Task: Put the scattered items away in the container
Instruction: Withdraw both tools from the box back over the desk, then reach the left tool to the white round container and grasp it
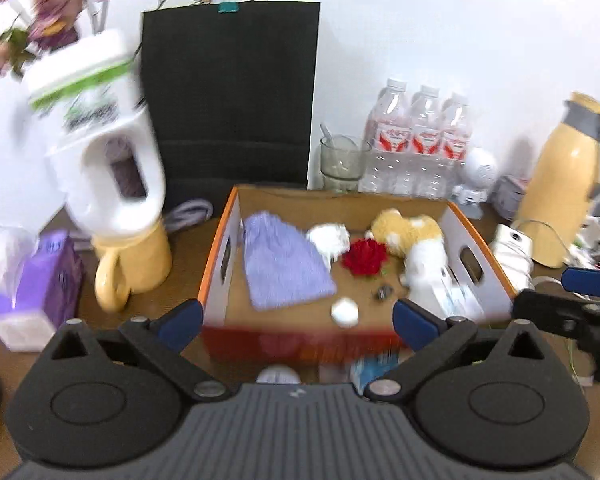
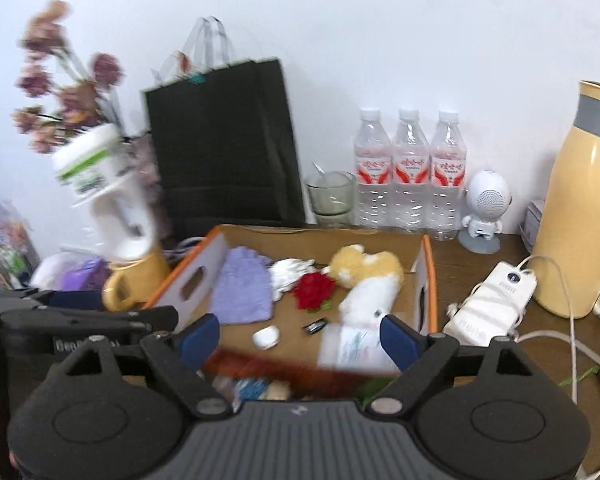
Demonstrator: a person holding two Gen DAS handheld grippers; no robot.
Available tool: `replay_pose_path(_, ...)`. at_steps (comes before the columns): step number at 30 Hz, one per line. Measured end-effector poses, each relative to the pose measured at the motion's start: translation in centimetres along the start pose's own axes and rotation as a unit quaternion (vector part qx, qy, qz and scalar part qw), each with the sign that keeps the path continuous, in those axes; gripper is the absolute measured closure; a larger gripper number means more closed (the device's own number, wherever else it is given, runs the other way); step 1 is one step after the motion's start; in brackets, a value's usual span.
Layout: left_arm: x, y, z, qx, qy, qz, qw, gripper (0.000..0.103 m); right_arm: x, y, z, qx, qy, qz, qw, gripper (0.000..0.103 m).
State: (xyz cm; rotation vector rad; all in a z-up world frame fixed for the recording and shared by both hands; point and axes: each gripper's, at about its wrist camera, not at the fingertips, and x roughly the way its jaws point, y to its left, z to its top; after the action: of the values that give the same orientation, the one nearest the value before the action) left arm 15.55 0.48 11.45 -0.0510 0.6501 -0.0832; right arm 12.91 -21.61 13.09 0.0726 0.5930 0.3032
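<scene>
- Centrally, an open cardboard box (image 1: 480,264) with orange-edged walls sits on a brown wooden surface (image 1: 188,256), a hand slot cut in each side wall
- Inside the box lie a lilac knitted cloth (image 1: 284,264) at the left, a white glove (image 1: 330,240) beside it, a red fabric rose (image 1: 365,257) in the middle, and a yellow and white plush toy (image 1: 414,240) at the right
- Nearer the front of the box floor are a small white round item (image 1: 344,311), a small dark object (image 1: 383,292) too blurred to identify, and a pale packet (image 2: 352,346)
- Left tool (image 1: 298,322) hovers at the near wall of the box, blue pads spread wide apart, holding nothing
- Right tool (image 2: 298,338) hovers over the same near wall, blue pads likewise spread wide, holding nothing
- Left of the box stand a yellow mug (image 1: 134,264) with a white jug (image 1: 108,152) upended in it, and a purple tissue pack (image 1: 36,292)
- Behind the box stand a black paper bag (image 1: 232,92), a glass cup (image 1: 342,160) and three water bottles (image 1: 420,144)
- Far right are a small white robot figure (image 2: 486,208), a white power bank (image 2: 494,300) with a cable, and a yellow thermos (image 2: 580,220)
</scene>
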Motion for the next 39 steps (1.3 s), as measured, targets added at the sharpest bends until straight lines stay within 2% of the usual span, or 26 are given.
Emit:
replay_pose_path(2,-1.2,2.6,-3.8,-0.014,-0.004,-0.039,0.9991,0.0,-1.8,0.7,-3.3,-0.02,-0.014,0.026,0.999,0.015)
replay_pose_path(4,-1.7,4.0,-6.9,-0.01,-0.009,-0.056,0.9984,0.0,-3.0,1.3,-6.6,-0.031,-0.021,0.066,0.997,0.015)
replay_pose_path(5,-1.8,4.4,-8.3,-0.003,-0.01,-0.05,0.9987,0.0,-3.2,1.5,-7.8,-0.023,-0.02,0.078,0.996,0.015)
replay_pose_path(8,-1.4,5.0,-10.3,0.008,0.007,0.0,0.9999,0.001,-2.4,2.2,-10.6,0.011,-0.011,0.107,0.994,0.017)
replay_pose_path(10,-1.8,5.1,-11.0,0.012,0.002,0.008,0.9999,0.001,-1.5,3.2,-11.3,0.004,-0.002,0.107,0.994,0.025)
replay_pose_path(14,-1.3,4.8,-10.8,0.031,-0.02,-0.005,0.9993,0.001,0.7,4.9,-11.7,-0.042,0.01,0.087,0.995,0.026)
replay_pose_path(15,-0.6,4.7,-10.4,0.038,-0.018,-0.001,0.9991,0.001,1.7,5.0,-11.5,-0.042,0.017,0.089,0.995,0.03)
replay_pose_path(18,0.9,4.3,-9.6,0.046,-0.007,-0.003,0.9989,0.004,4.3,5.2,-11.1,-0.065,0.035,0.096,0.993,0.051)
replay_pose_path(21,2.4,4.3,-8.7,0.058,-0.007,-0.013,0.9982,0.004,6.7,5.3,-10.2,-0.14,0.046,0.095,0.985,0.064)
replay_pose_path(23,3.0,4.4,-8.4,0.065,-0.008,-0.009,0.9978,0.004,7.4,5.5,-9.6,-0.188,0.046,0.081,0.978,0.064)
replay_pose_path(27,4.5,4.9,-7.7,0.058,-0.001,-0.017,0.9982,0.004,8.7,5.2,-8.7,-0.24,0.072,0.097,0.963,0.065)
replay_pose_path(32,5.5,4.8,-6.9,0.07,0.004,-0.032,0.997,0.004,9.3,4.3,-8.7,-0.253,0.101,0.135,0.953,0.067)
replay_pose_path(36,6.7,4.6,-6.4,0.082,0.011,-0.039,0.9958,0.005,10.2,3.9,-8.9,-0.258,0.116,0.131,0.95,0.068)
replay_pose_path(39,7.3,4.4,-6.3,0.083,0.018,-0.041,0.9955,0.01,10.7,3.8,-8.6,-0.253,0.118,0.139,0.95,0.068)
